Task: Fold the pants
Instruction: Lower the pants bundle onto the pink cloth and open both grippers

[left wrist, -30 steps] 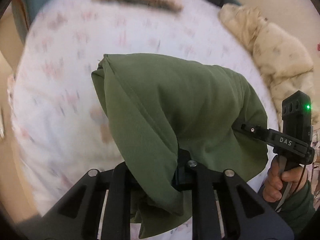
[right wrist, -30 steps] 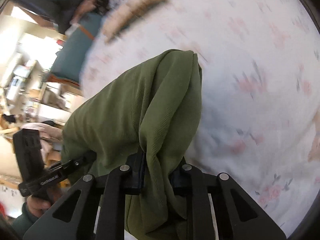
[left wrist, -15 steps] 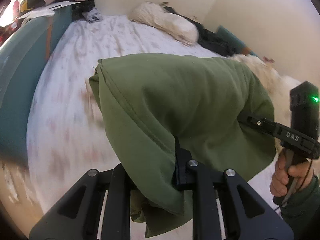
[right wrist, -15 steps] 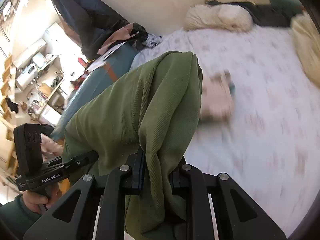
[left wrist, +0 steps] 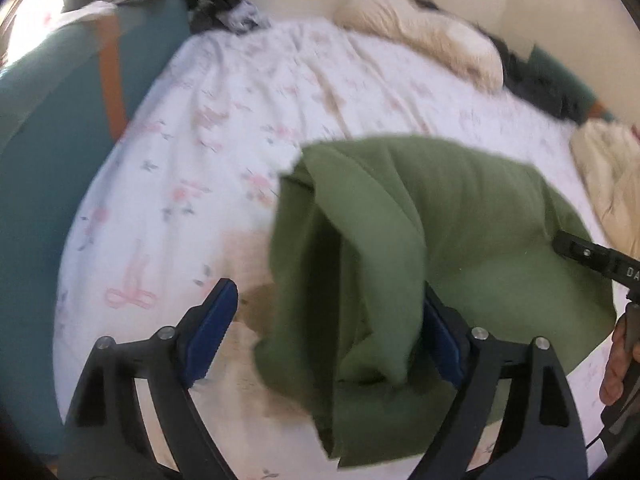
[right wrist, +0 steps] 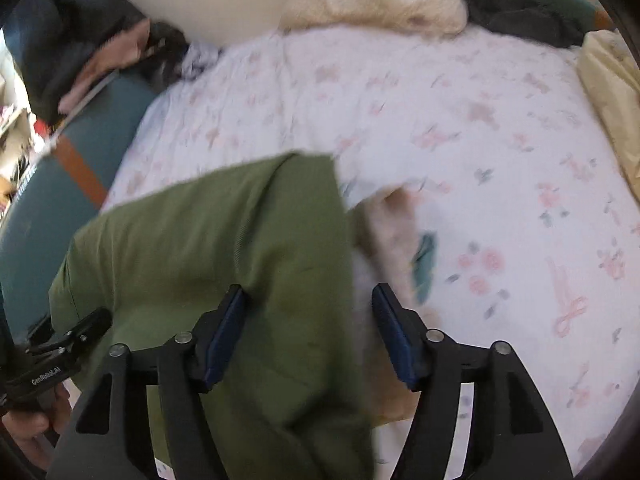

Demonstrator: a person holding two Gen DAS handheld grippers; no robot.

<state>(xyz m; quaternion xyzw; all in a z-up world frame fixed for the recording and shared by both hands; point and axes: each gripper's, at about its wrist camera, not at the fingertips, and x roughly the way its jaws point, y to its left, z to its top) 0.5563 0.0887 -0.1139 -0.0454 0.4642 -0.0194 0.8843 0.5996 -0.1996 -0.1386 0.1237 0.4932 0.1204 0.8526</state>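
the left gripper (left wrist: 328, 332) has just been opening: its blue-padded jaws now stand wide apart, released, with the folded green pants (left wrist: 420, 248) hanging loose between them, closer to the jaw at 4 o'clock, and whether that pad still brushes the cloth is hard to tell through the blur. the pad at 8 o'clock stands clear of the fabric. the right gripper (right wrist: 308, 332) has likewise just been opening and is unclenched; the pants (right wrist: 224, 248) drape over its 8 o'clock jaw and spill down toward 6 o'clock, while the 4 o'clock jaw stands free of them.

the pants sit as a thick folded bundle low in both views, just above the floral bed sheet (left wrist: 224, 128), spreading from the middle toward 4 o'clock in the left wrist view and toward 9 o'clock in the right wrist view. a pale beige garment (right wrist: 396, 232), blurred, lies on the sheet just beside the pants, toward 3 o'clock of them in the right wrist view.

at 4 o'clock in the left wrist view the other handle shows, with a hand (left wrist: 618, 356) around it.

farther off, a teal bed frame (left wrist: 48, 152) runs along 9 o'clock. a cream pillow (left wrist: 424, 36) lies at 1 o'clock by the wall, with dark clothes (left wrist: 536, 80) beside it at 2 o'clock.
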